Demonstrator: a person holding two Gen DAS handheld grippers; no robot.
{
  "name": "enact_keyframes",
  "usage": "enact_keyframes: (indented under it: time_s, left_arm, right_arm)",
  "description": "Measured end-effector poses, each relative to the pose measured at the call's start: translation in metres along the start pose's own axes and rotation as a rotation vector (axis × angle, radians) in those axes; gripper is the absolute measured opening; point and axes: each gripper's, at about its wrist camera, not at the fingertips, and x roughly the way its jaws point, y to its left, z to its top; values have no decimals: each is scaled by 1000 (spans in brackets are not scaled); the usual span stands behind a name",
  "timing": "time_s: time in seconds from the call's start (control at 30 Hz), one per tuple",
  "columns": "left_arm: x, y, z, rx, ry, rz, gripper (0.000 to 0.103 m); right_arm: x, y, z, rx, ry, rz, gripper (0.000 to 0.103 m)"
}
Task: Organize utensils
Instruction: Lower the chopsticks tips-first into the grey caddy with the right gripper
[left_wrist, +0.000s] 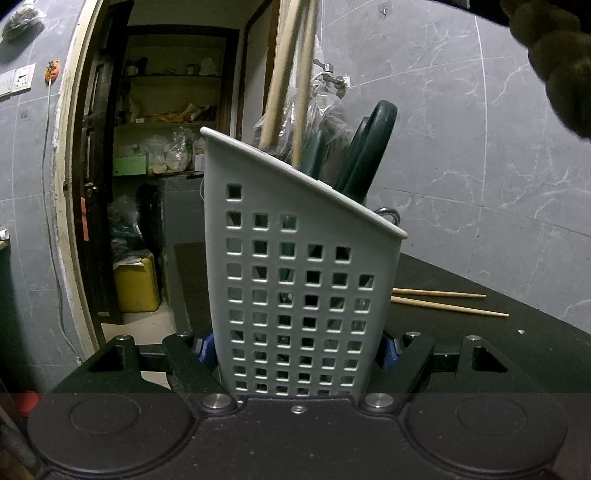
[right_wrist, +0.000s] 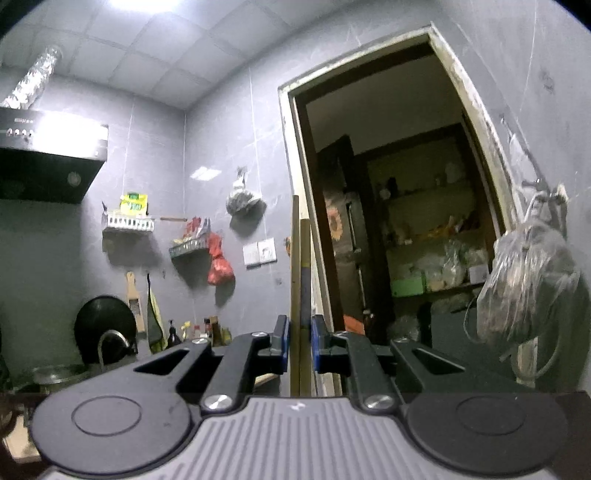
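The left tongs (left_wrist: 297, 354) clamp a white perforated utensil holder (left_wrist: 295, 280) right between their blue pads (left_wrist: 389, 354), squeezing it at its lower sides, and the holder stands upright on the dark surface (left_wrist: 480, 347). Just past those tongs, inside the holder, dark green handles (left_wrist: 369, 155) poke up above the slanted rim, and a bit of metal (left_wrist: 389, 215) peeks over the low corner of the rim. What kind of utensil that is, hard to tell from here. Above the holder, two pale wooden sticks (left_wrist: 291, 74) hang down toward its opening, tips at or just inside the rim.

Beyond the left tongs and off to the right, a pair of chopsticks (left_wrist: 447, 302) lies flat on the surface, just beside the holder and apart from it.

Over to the other hand: the right tongs (right_wrist: 300, 345) are drawn in narrow, gripping two wooden chopsticks (right_wrist: 299, 280) that stand upright between the blue pads and rise well above them. Far behind these tongs there is a doorway (right_wrist: 388, 221) with cluttered shelves, and to the right a plastic bag (right_wrist: 528, 284) hangs on the grey tiled wall. Left of the tongs, in the distance, a tap (right_wrist: 110, 345) curves over a sink area.
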Motion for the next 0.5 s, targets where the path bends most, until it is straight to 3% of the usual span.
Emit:
enact_keyframes:
  time_s: [0.4,0.5]
  left_arm:
    - [1,0,-1,1,-1,3,79]
    - [1,-1,-1,3,-2,6,79]
  right_arm:
    - [0,-8,-56,19,69,-18,13]
    - [-5,-10,-62,21,50,-27,13]
